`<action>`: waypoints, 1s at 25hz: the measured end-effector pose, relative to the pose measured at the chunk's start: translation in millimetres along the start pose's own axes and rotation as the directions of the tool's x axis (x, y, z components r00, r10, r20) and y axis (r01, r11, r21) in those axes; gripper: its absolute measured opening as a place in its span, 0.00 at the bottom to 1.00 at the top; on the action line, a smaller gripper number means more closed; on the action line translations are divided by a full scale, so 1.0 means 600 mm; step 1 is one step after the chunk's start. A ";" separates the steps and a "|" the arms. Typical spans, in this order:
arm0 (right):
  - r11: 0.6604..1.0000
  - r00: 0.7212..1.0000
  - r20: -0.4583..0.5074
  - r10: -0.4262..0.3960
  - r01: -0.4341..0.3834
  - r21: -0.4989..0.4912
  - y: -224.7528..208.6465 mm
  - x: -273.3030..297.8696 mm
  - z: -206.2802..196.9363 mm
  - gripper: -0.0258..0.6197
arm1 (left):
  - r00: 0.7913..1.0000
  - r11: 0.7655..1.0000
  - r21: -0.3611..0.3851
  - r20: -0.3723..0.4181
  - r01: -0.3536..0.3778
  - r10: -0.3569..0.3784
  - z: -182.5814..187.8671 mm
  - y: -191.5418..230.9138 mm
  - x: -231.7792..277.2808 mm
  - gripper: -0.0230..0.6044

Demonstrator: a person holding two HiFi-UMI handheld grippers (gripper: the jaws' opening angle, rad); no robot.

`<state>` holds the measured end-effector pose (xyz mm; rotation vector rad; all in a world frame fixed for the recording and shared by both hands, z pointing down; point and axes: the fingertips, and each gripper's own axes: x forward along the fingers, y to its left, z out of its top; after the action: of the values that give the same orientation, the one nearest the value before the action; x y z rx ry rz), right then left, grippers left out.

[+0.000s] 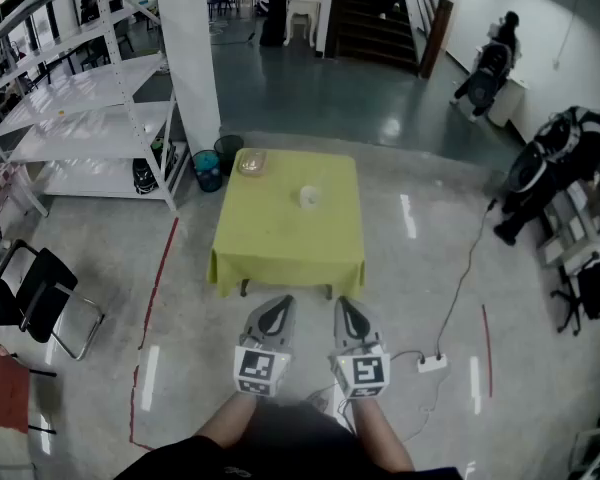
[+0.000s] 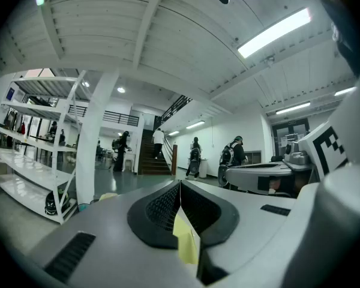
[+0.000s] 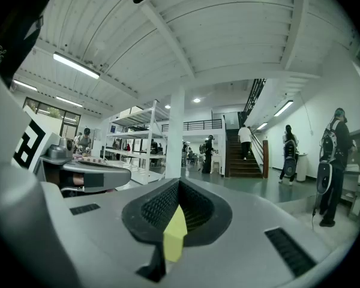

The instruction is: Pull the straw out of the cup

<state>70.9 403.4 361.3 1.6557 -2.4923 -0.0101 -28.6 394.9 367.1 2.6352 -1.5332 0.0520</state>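
Note:
A small clear cup (image 1: 309, 197) stands near the middle of a table under a yellow-green cloth (image 1: 280, 243), a few steps ahead of me. The straw is too small to make out. My left gripper (image 1: 277, 305) and right gripper (image 1: 343, 306) are held side by side in front of my body, short of the table's near edge and pointing at it. In the left gripper view the left gripper (image 2: 180, 186) has its jaws together with nothing between them. The right gripper (image 3: 179, 186) is the same in its own view. A strip of yellow cloth shows below each tip.
A shallow dish (image 1: 252, 162) sits at the table's far left corner. White shelving (image 1: 90, 118) and a white pillar (image 1: 188, 48) stand at the left, two bins (image 1: 217, 161) beside them. A black chair (image 1: 35, 293) is near left. A power strip (image 1: 432, 362) and cable lie right. People stand far right.

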 end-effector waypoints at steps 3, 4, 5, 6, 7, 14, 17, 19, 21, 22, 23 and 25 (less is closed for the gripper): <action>1.000 1.000 -0.007 0.007 -0.007 -0.004 0.012 -0.004 0.000 0.06 | 1.000 1.000 -0.006 0.003 -0.004 0.004 -0.002 0.001 -0.011 0.11; 1.000 1.000 -0.009 0.008 -0.008 -0.007 0.013 -0.004 0.000 0.06 | 1.000 1.000 -0.008 0.005 -0.004 0.004 -0.002 0.001 -0.013 0.11; 1.000 1.000 -0.010 0.008 -0.008 -0.010 0.014 -0.004 -0.001 0.06 | 1.000 1.000 -0.011 0.006 -0.002 0.002 -0.003 0.002 -0.014 0.11; 1.000 1.000 -0.011 0.006 -0.007 -0.012 0.016 -0.003 -0.001 0.06 | 1.000 1.000 -0.012 0.006 0.000 0.000 -0.005 0.003 -0.015 0.11; 1.000 1.000 -0.013 0.004 -0.005 -0.014 0.019 -0.002 -0.001 0.06 | 1.000 1.000 -0.014 0.004 0.002 -0.002 -0.006 0.005 -0.017 0.11; 1.000 1.000 0.002 -0.029 0.029 0.004 0.050 0.004 -0.004 0.06 | 1.000 0.999 -0.030 -0.002 0.019 -0.019 -0.017 0.031 -0.041 0.11; 0.999 0.999 -0.017 -0.033 0.033 -0.009 0.073 0.014 -0.006 0.07 | 1.000 0.999 -0.034 0.001 0.026 -0.026 -0.019 0.051 -0.051 0.11; 0.999 0.999 -0.026 -0.033 0.033 -0.006 0.092 0.018 -0.011 0.07 | 1.000 0.999 -0.037 -0.002 0.031 -0.031 -0.025 0.064 -0.060 0.11; 0.999 0.999 -0.035 -0.035 0.035 0.001 0.106 0.017 -0.016 0.06 | 0.999 0.999 -0.040 -0.005 0.038 -0.038 -0.031 0.070 -0.070 0.11; 0.999 0.998 -0.042 -0.036 0.037 0.004 0.113 0.014 -0.019 0.06 | 0.999 0.998 -0.041 -0.006 0.042 -0.042 -0.034 0.071 -0.075 0.11; 0.999 0.998 -0.052 -0.038 0.038 0.007 0.118 0.011 -0.021 0.07 | 0.999 0.998 -0.043 -0.007 0.046 -0.046 -0.038 0.070 -0.079 0.11; 0.999 0.997 -0.062 -0.037 0.037 0.001 0.131 0.006 -0.028 0.07 | 0.999 0.997 -0.050 -0.010 0.053 -0.054 -0.047 0.072 -0.088 0.11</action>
<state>-0.3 431.8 385.2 1.6767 -2.4174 0.0394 -91.8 421.8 393.8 2.6311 -1.4406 0.0245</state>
